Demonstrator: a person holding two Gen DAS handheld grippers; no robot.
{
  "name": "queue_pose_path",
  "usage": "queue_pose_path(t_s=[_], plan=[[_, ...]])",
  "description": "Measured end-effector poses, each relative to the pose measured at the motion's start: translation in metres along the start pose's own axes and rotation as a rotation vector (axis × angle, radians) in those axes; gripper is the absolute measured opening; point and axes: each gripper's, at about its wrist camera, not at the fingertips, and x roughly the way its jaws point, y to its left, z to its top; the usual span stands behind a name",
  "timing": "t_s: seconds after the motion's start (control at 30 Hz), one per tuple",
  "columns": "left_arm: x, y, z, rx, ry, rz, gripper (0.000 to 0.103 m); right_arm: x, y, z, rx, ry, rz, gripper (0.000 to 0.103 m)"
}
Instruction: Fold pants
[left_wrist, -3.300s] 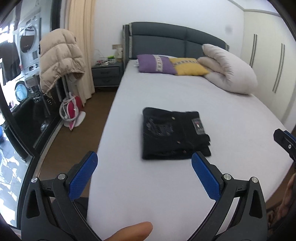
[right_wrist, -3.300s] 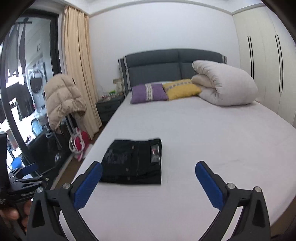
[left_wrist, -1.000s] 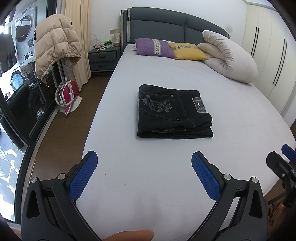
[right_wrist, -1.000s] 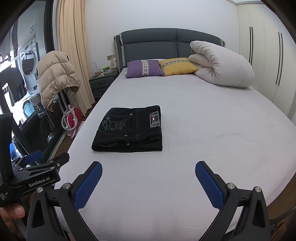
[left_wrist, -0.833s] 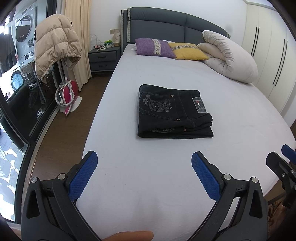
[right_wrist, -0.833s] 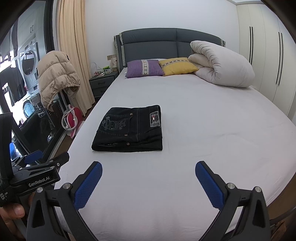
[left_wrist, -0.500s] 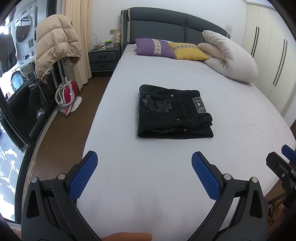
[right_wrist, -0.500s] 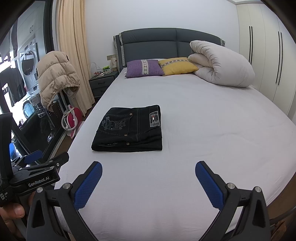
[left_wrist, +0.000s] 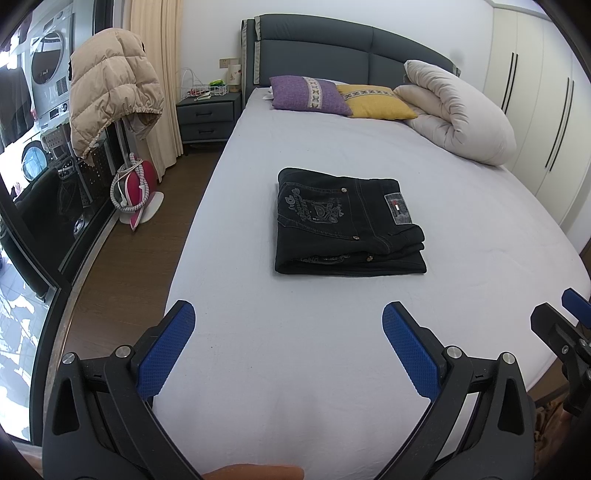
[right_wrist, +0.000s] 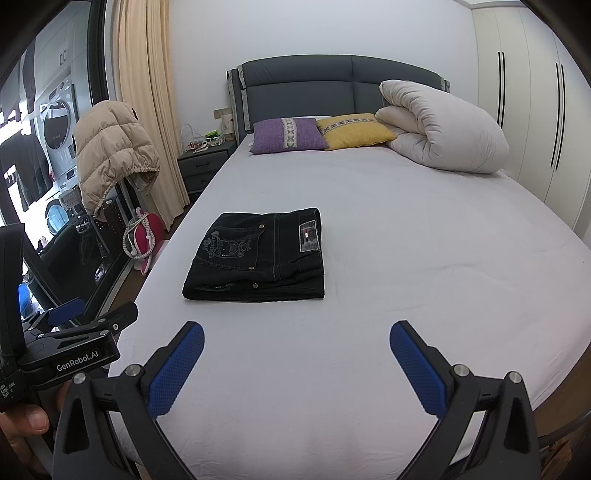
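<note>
Black pants (left_wrist: 343, 221) lie folded into a neat rectangle on the white bed sheet (left_wrist: 295, 321), also seen in the right wrist view (right_wrist: 258, 254). My left gripper (left_wrist: 288, 343) is open and empty, held above the foot of the bed, well short of the pants. My right gripper (right_wrist: 295, 358) is open and empty too, near the foot of the bed, to the right of the left one. The left gripper's body shows at the left edge of the right wrist view (right_wrist: 74, 350).
Purple (left_wrist: 306, 94) and yellow (left_wrist: 373, 105) pillows and a rolled duvet (left_wrist: 458, 110) lie at the headboard. A nightstand (left_wrist: 207, 118), a beige jacket (left_wrist: 110, 92) on a rack and a red iron (left_wrist: 135, 192) stand left of the bed. Wardrobes (left_wrist: 546, 110) line the right.
Over the last second nothing moves. Since 3.3 s ago both grippers have tilted down and settled, and the pants lie as before.
</note>
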Motion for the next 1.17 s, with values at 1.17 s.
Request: queue_pose_path(t_s=[1.17], plan=[[0.0059, 0.0072, -0.0059, 0.003, 0.012, 0.015, 0.103, 0.0093, -0.0041, -0.0072, -0.006, 0.015, 0.009, 0.103]])
